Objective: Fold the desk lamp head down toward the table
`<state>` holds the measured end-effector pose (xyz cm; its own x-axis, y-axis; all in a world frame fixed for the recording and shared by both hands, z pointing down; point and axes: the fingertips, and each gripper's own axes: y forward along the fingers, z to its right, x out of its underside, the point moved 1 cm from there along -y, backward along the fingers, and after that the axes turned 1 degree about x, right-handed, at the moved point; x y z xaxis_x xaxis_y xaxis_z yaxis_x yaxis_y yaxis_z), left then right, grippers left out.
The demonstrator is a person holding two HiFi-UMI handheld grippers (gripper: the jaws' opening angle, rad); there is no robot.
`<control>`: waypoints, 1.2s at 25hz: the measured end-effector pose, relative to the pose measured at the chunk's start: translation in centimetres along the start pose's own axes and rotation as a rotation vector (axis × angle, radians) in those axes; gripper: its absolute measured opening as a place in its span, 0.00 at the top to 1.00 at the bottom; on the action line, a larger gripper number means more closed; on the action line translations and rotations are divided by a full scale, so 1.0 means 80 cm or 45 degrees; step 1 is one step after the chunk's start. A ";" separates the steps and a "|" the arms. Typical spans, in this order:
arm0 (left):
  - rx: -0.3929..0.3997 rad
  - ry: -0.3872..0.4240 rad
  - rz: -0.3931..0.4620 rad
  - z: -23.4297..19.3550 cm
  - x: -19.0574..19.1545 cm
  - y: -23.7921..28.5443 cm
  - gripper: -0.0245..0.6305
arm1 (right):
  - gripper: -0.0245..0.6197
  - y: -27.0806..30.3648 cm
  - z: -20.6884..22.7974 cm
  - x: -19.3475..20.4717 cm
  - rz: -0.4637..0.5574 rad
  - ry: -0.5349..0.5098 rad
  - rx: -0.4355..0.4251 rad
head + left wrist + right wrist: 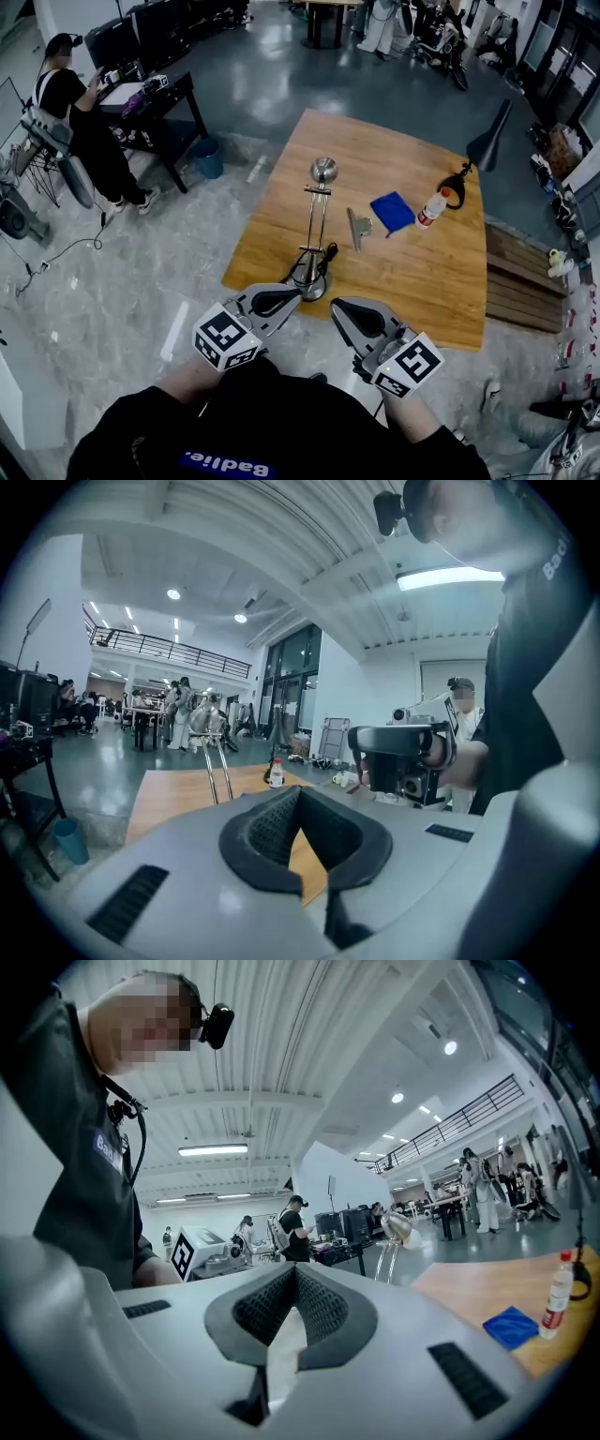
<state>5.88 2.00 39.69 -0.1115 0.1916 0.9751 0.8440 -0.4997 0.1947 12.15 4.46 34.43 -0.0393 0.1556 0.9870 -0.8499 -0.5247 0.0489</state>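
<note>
The chrome desk lamp (pixel 317 230) stands upright near the front edge of the wooden table (pixel 422 272). Its round head (pixel 323 171) tops two thin rods, and its round base (pixel 310 283) rests on the wood. My left gripper (pixel 294 294) is shut and empty, with its tips just left of the base. My right gripper (pixel 337 309) is also shut and empty, just right of the base and off the table's front edge. In the left gripper view, the lamp rods (pixel 218 771) rise beyond the closed jaws of the left gripper (pixel 298 796). The lamp head (pixel 400 1227) shows to the right of the right gripper (pixel 292 1276).
A blue cloth (pixel 393 211), a small bottle (pixel 431 208), a folded metal piece (pixel 356 228) and a black lamp (pixel 488 142) sit further back on the table. A seated person (pixel 80 117) is at a dark desk (pixel 155 103) far left, beside a blue bin (pixel 207 157).
</note>
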 end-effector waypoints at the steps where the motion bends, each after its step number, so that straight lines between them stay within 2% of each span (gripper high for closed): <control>1: 0.008 0.004 -0.004 -0.003 0.003 0.003 0.97 | 0.96 0.001 0.003 -0.001 -0.001 0.003 0.004; 10: 0.191 0.083 0.000 -0.054 -0.003 0.025 0.97 | 0.96 0.057 0.046 -0.005 -0.037 0.001 0.127; 18: 0.362 0.131 -0.046 -0.109 0.018 0.028 0.97 | 0.96 0.106 0.094 -0.011 -0.046 0.005 0.301; 23: 0.385 0.122 -0.100 -0.126 0.045 0.039 0.97 | 0.96 0.118 0.112 -0.012 -0.055 0.014 0.298; 30: 0.302 0.092 -0.172 -0.141 0.089 0.063 0.97 | 0.96 0.121 0.142 -0.015 -0.059 0.013 0.215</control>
<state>3.43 -8.65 48.81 -0.2611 0.1781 0.9487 0.9173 -0.2604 0.3014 9.97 -10.31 35.48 -0.0077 0.1910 0.9816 -0.7507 -0.6496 0.1205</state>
